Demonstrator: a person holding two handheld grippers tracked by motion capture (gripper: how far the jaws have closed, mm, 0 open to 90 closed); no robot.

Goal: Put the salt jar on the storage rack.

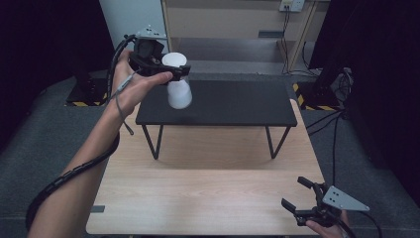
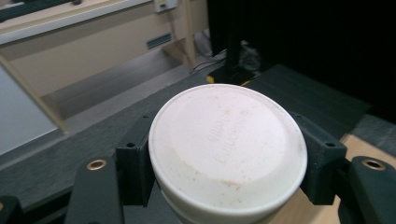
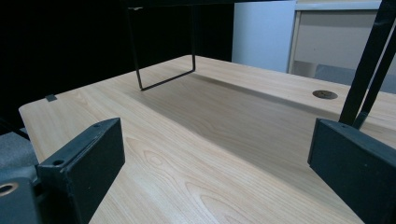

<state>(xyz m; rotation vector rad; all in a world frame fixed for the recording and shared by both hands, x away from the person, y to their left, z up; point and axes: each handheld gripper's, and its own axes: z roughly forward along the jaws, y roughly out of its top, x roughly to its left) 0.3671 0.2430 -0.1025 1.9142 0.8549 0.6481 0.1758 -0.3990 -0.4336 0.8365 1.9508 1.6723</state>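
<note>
A white cup (image 1: pixel 179 92) hangs in the air above the left end of the black raised shelf (image 1: pixel 237 104). My left gripper (image 1: pixel 174 67) is shut on it near its flat base, a hand wrapped around the gripper body. In the left gripper view the cup's round base (image 2: pixel 226 149), with faint embossed lettering, faces the camera, and a black pad (image 2: pixel 133 170) presses on each side. My right gripper (image 1: pixel 293 192) rests low at the wooden table's (image 1: pixel 208 188) front right corner, open, with bare tabletop between its pads (image 3: pixel 88 163).
The black shelf stands on thin wire legs (image 1: pixel 151 141) across the back of the table. Behind it are a grey floor, a pale cabinet (image 1: pixel 223 20) and cables (image 1: pixel 327 119) at the right. A small round metal disc (image 3: pixel 325 94) sits in the tabletop.
</note>
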